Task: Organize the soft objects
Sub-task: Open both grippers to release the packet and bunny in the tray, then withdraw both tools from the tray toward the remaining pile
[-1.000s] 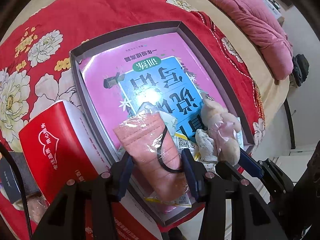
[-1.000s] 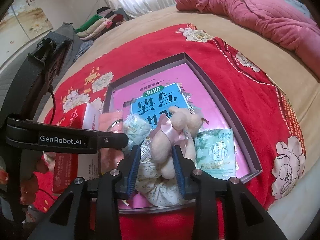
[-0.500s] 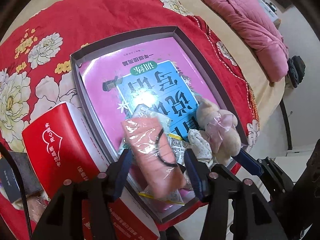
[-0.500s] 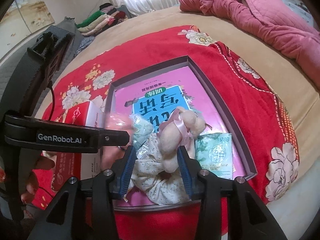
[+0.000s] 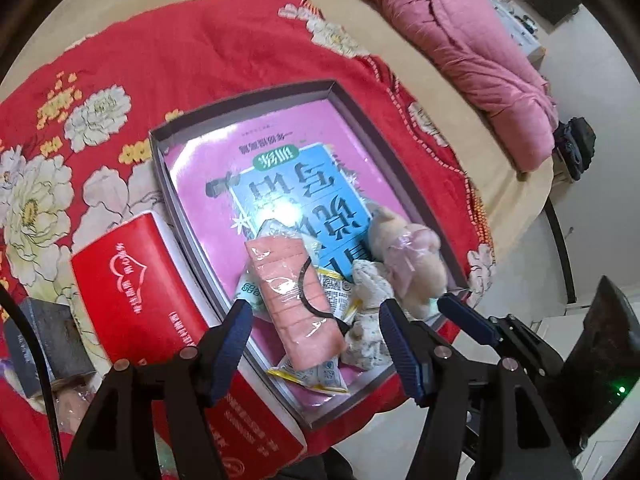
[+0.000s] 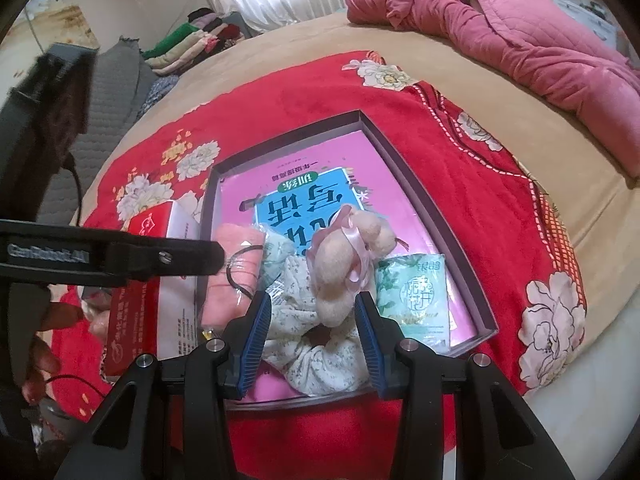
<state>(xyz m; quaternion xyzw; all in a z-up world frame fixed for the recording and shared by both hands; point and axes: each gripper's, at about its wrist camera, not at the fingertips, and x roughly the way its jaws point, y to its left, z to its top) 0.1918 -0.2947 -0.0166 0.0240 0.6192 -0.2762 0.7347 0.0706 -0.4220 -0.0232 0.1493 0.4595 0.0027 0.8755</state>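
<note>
The left tool hangs spread over the pink wrapped mask, which lies at 12 o'clock in the shallow box. The right tool (also spread) flanks the plush toy atop the floral scrunchie.

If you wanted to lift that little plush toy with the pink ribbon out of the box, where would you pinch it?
Probably across the plush toy at its narrow lower end, which points toward the right gripper. Come down from above and the near side, with the open jaws either side of it. That end lies on the floral scrunchie, so go shallow to avoid snagging it.
</note>
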